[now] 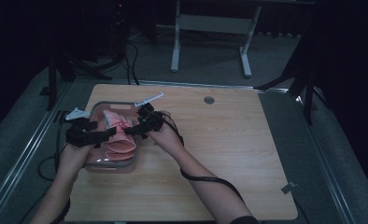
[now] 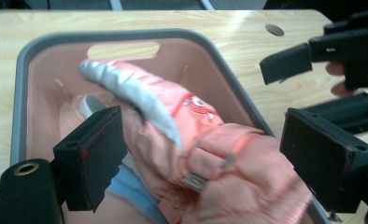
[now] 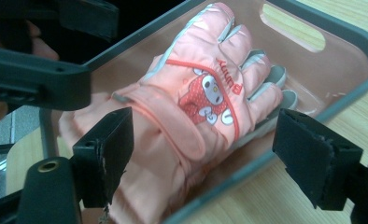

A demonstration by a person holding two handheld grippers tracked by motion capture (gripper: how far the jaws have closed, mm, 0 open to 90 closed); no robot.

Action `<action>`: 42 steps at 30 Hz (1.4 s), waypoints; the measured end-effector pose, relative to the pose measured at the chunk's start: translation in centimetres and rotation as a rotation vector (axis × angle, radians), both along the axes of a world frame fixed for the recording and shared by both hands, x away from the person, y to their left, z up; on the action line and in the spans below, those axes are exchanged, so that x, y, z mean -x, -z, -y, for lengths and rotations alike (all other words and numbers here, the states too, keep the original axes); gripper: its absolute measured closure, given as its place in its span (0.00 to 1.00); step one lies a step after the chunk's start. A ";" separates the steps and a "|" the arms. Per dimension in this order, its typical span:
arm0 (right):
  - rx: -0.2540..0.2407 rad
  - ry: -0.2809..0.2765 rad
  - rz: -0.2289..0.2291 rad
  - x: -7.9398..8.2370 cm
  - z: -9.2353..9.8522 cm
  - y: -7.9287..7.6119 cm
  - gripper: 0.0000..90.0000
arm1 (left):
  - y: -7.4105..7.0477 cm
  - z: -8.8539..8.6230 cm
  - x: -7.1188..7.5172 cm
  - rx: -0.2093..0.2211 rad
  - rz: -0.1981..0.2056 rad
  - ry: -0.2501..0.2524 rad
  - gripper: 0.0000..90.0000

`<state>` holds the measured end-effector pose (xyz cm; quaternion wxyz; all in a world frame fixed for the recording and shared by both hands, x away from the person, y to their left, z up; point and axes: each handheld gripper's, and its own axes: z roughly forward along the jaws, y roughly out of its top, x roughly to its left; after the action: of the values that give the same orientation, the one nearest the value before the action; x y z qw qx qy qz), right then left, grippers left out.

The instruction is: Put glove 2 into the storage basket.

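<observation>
A pink winter glove with a cartoon print lies in a pink bin with a grey rim at the table's left. In the left gripper view the glove's cuff sits between the wide-apart jaws of my left gripper, and neither pad presses on it; a light blue item shows under it. In the right gripper view my right gripper hovers open over the glove, above the bin's rim. From above, the left gripper and right gripper face each other over the bin.
The bin rests on a wooden table with a round cable hole at the back. A cable trails from the right forearm. A white desk frame and dark stands are on the floor beyond the table.
</observation>
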<state>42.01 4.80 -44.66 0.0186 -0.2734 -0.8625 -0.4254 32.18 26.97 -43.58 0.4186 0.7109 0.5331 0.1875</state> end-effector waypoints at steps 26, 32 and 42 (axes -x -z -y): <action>-0.030 -0.005 0.025 2.2 7.8 -0.4 0.20 | -1.9 10.3 3.8 0.032 0.130 0.280 0.16; -0.019 -0.006 0.015 2.7 9.7 1.0 0.19 | -0.7 12.7 4.8 0.027 0.124 0.358 0.16; -0.036 -0.020 0.024 3.7 13.4 4.2 0.18 | 2.8 15.9 5.7 0.017 0.104 0.439 0.16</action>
<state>38.34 -8.57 -48.83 0.0172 -0.2594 -0.8575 -0.4440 26.46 11.03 -46.40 0.4825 0.7956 0.3448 0.1237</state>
